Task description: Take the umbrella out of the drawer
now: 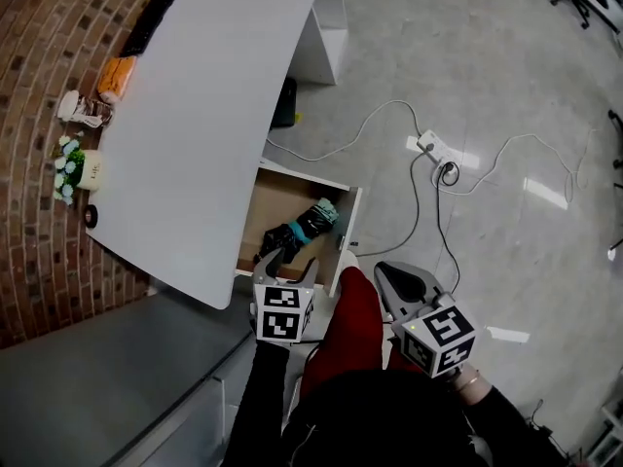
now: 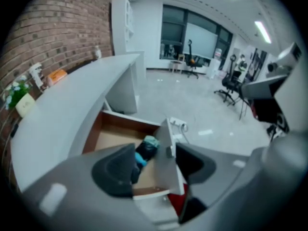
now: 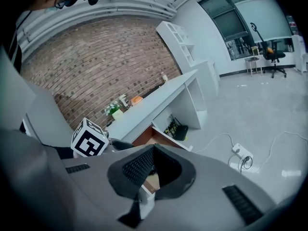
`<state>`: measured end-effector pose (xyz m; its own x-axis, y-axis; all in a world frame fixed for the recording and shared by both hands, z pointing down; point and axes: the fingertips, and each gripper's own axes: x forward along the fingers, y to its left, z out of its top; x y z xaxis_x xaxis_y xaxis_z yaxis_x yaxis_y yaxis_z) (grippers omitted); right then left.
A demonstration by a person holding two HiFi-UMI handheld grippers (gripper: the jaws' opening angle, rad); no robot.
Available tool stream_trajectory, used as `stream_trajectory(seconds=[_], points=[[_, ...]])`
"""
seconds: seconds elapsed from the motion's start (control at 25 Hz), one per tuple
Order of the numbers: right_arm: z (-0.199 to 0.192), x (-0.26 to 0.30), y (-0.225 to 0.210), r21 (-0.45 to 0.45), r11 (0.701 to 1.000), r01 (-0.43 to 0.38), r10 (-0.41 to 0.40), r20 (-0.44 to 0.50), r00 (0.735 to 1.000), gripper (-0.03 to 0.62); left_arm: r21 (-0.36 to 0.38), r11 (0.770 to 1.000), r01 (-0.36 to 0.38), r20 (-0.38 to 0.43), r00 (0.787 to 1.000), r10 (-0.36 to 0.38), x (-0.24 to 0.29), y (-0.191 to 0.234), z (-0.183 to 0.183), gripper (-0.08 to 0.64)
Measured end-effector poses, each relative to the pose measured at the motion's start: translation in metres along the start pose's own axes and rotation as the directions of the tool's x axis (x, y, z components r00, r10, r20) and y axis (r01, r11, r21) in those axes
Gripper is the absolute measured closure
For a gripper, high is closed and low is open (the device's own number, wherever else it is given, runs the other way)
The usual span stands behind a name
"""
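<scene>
Hovering open, the left gripper [image 1: 287,264] overlooks the umbrella [image 1: 307,224] in the drawer [image 1: 348,227].

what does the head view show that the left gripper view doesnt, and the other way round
Only the head view: the marker cubes of the left hand-held gripper and the right hand-held gripper, and a black bag under the desk.
Only the left gripper view: windows, office chairs and ceiling lights across the room.
Both: the white desk, the open drawer with the umbrella lying in it, and the power strip on the floor.
</scene>
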<state>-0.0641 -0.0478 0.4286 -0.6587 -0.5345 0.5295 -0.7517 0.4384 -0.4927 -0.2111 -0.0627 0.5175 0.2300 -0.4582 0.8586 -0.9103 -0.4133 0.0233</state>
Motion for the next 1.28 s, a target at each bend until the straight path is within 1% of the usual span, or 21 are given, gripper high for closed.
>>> stream_trajectory(seconds=[0.16,0.44,0.64,0.76,1.0,1.12,1.28], points=[[-0.011,0.017,-0.005,0.044,0.998,0.046,-0.045,-0.018,0.999,0.594,0.021,0.999,0.046,-0.055,0.998,-0.045,0.025,0.006,-0.012,0.287],[-0.036,0.040,-0.017,0.118,0.988,0.097,-0.092,-0.049,0.995,0.594,0.115,0.989,0.095,-0.155,0.985,-0.076,0.066,0.015,-0.031,0.268],[-0.052,0.052,-0.028,0.186,0.974,0.127,-0.117,-0.063,0.991,0.594,0.198,0.974,0.107,-0.228,0.972,-0.060,0.092,0.025,-0.046,0.256],[-0.062,0.059,-0.034,0.211,0.968,0.132,-0.122,-0.062,0.991,0.594,0.254,0.961,0.107,-0.264,0.964,-0.038,0.106,0.032,-0.055,0.253],[-0.081,0.070,-0.044,0.250,0.957,0.146,-0.132,-0.072,0.989,0.594,0.284,0.951,0.126,-0.315,0.949,-0.032,0.130,0.040,-0.070,0.251],[-0.092,0.076,-0.048,0.267,0.951,0.155,-0.137,-0.085,0.987,0.594,0.317,0.937,0.149,-0.343,0.939,-0.033,0.140,0.040,-0.077,0.249],[-0.103,0.083,-0.053,0.290,0.943,0.164,-0.141,-0.098,0.985,0.594,0.377,0.908,0.181,-0.386,0.922,-0.023,0.157,0.039,-0.088,0.247]])
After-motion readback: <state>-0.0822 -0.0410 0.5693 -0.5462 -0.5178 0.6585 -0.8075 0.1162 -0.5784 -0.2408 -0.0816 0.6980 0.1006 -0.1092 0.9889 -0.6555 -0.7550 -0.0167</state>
